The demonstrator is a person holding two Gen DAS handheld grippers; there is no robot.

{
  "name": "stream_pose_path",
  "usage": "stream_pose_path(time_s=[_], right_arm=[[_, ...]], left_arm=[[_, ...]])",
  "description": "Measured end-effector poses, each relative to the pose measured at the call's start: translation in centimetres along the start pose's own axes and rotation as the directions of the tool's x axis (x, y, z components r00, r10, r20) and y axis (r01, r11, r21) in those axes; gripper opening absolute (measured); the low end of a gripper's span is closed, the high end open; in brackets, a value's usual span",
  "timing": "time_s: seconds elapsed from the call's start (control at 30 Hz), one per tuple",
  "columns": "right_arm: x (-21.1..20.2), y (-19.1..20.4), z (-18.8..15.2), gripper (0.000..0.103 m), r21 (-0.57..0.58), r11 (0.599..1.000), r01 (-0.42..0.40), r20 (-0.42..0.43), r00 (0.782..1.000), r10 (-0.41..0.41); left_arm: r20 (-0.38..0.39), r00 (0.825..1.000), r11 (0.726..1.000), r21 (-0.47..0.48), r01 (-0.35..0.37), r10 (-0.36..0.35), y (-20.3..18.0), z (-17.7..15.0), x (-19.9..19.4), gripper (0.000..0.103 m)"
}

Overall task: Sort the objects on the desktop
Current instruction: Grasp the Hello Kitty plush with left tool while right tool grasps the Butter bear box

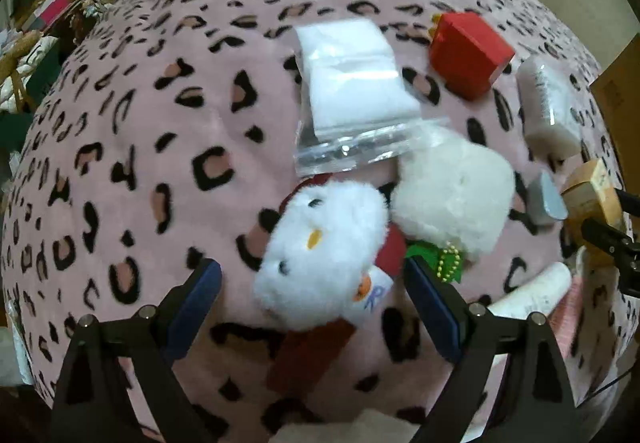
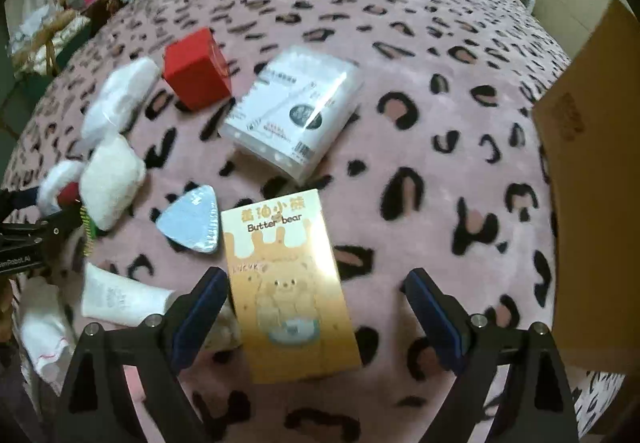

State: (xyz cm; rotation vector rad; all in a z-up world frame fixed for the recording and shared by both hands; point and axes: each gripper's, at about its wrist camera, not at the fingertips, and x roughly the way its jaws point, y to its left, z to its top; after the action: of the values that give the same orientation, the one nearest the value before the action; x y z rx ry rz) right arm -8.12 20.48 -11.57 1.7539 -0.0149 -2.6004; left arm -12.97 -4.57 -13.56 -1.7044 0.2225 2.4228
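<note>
In the left wrist view my left gripper [image 1: 316, 279] is open, its jaws either side of a white cat plush [image 1: 320, 251] lying on the pink leopard blanket [image 1: 140, 123]. A second white plush [image 1: 452, 191] lies just beyond it, with a clear bag of white cloth [image 1: 352, 91] and a red box [image 1: 470, 51] farther off. In the right wrist view my right gripper [image 2: 316, 291] is open over a yellow Butter bear box [image 2: 288, 283], which lies flat between the jaws. A blue-grey triangular packet [image 2: 192, 219] and a white tissue pack [image 2: 296, 111] lie ahead.
A cardboard box [image 2: 592, 183] stands at the right edge. A white tube [image 2: 120, 299] and white cloth [image 2: 44, 331] lie at the lower left. The red box [image 2: 196, 69] and plush [image 2: 112, 179] lie left. Cluttered shelves [image 1: 52, 11] line the far left.
</note>
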Motion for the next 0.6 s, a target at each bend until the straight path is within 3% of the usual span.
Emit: stream_pose_path(time_s=[0.07, 0.2, 0.33, 0.6], right_arm=[[1.0, 0.1, -0.1, 0.093, 0.002, 1.0, -0.004, -0.015, 1.0, 0.005], [1.4, -0.4, -0.6, 0.091, 0.028, 0.999, -0.025, -0.006, 1.0, 0.025], [1.6, -0.9, -1.6, 0.064, 0.04, 0.999, -0.029, -0.011, 0.999, 0.03], [1.2, -1.3, -3.8, 0.053, 0.025, 0.999, -0.02, 0.031, 0.999, 0.019]], left_arm=[[-0.007, 1.0, 1.0, 0.005, -0.02, 0.02, -0.2, 0.0, 0.8, 0.091], [-0.008, 1.0, 1.0, -0.002, -0.027, 0.027, -0.4, 0.1, 1.4, 0.076], [0.005, 1.0, 1.0, 0.01, -0.021, 0.021, -0.9, -0.1, 1.4, 0.057], [0.041, 0.998, 0.999, -0.01, -0.046, 0.046, -1.2, -0.7, 1.1, 0.032]])
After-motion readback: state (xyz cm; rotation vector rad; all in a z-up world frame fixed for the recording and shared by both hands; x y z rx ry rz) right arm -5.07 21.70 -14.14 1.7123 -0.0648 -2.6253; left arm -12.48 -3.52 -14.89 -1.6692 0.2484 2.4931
